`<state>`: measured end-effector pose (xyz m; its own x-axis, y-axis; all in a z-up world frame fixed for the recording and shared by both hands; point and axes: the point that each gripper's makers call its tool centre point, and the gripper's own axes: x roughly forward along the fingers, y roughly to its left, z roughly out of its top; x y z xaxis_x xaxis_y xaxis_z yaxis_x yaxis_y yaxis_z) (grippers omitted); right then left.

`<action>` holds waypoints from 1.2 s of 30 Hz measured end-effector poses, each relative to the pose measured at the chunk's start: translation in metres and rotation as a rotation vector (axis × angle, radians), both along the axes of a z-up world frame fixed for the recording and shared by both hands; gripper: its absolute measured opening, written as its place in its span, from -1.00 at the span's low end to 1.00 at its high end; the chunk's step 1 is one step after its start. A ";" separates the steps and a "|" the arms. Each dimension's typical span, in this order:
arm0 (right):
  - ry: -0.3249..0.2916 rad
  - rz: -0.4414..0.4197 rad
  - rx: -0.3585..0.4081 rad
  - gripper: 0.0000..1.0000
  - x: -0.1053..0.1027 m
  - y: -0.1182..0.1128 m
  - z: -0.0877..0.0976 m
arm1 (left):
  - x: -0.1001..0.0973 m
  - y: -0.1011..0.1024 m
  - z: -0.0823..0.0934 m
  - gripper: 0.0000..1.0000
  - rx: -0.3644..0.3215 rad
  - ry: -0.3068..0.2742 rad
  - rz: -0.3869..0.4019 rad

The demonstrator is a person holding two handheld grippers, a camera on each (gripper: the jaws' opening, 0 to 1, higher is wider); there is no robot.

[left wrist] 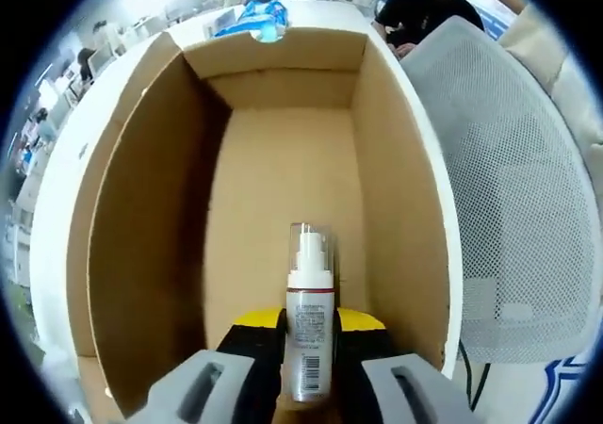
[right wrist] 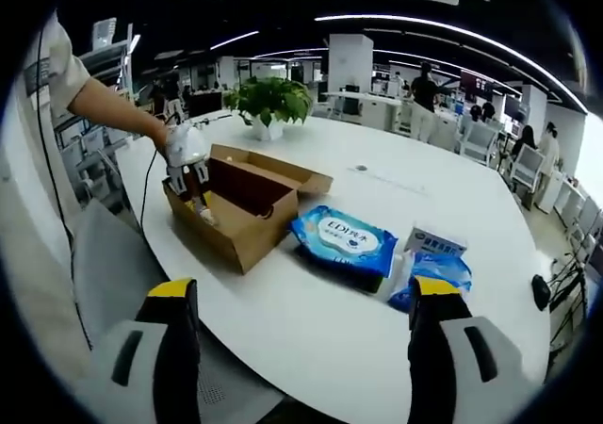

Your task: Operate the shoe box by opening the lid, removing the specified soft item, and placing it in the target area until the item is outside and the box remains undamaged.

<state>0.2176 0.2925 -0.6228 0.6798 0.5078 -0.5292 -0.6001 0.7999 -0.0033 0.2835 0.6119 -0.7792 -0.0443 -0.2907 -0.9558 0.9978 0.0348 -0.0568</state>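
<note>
While left gripper jaws clamp pump bottle over open shoe box: rigid, light, slick; grip mid-body. Right gripper jaws wide, empty.

Box was matt brown cardboard; bottle had a clear glossy plastic cap; table was smooth white; packet was glossy plastic.
</note>
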 end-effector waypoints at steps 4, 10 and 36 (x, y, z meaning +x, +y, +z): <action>-0.001 0.009 0.005 0.74 0.001 0.006 0.000 | 0.000 0.000 0.000 -0.62 -0.002 -0.002 0.034; -0.006 0.019 0.023 0.72 0.004 0.015 0.001 | 0.001 0.003 0.004 -0.62 -0.005 -0.006 0.061; -0.029 0.097 0.100 0.55 0.020 0.043 0.009 | 0.003 -0.038 0.078 -0.63 -0.283 -0.097 0.255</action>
<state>0.2380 0.3359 -0.6139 0.6390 0.6213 -0.4536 -0.6757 0.7351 0.0550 0.2863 0.5741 -0.7012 0.1497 -0.5338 -0.8323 0.9604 0.2785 -0.0059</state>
